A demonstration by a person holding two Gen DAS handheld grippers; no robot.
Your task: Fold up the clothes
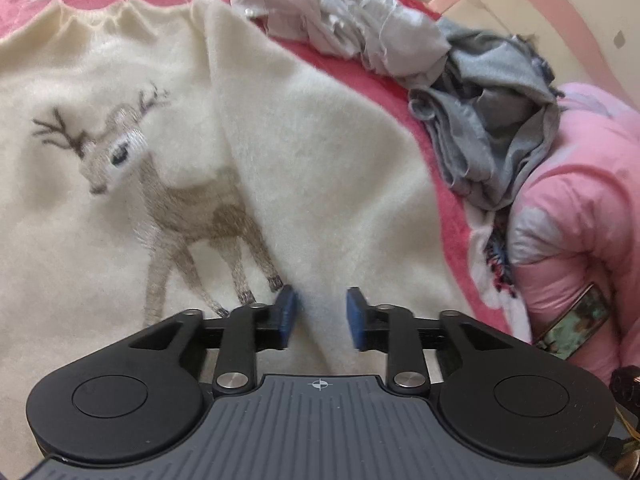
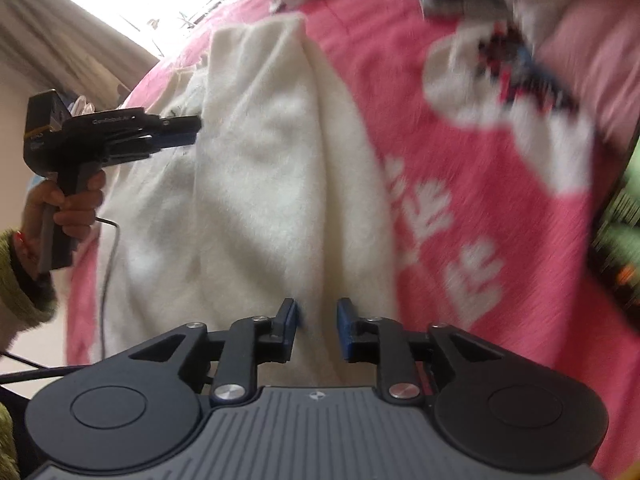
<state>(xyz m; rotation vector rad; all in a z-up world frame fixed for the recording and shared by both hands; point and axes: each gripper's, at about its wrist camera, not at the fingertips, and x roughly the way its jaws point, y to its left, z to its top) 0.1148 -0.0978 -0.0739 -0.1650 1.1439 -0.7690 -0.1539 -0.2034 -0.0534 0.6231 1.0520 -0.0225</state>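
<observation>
A fluffy cream sweater (image 1: 320,168) with an embroidered deer (image 1: 168,200) lies spread on a pink bedspread (image 1: 328,64). A folded-over flap covers the deer's hind part. My left gripper (image 1: 321,314) hovers over the flap's lower edge, its blue pads apart, fabric below the gap but not pinched. In the right wrist view the sweater (image 2: 260,184) runs away in a long folded band. My right gripper (image 2: 317,328) stands open over its near end, not clamping the cloth. The left gripper (image 2: 197,131), held by a hand (image 2: 76,208), points at the sweater's left side.
A crumpled pale grey garment (image 1: 344,16) and a darker grey one (image 1: 492,132) are heaped beyond the sweater's right side. A pink quilt (image 1: 576,208) bulges at the right. A cable (image 2: 108,272) trails from the left gripper's handle. A green sleeve (image 2: 20,280) covers the wrist.
</observation>
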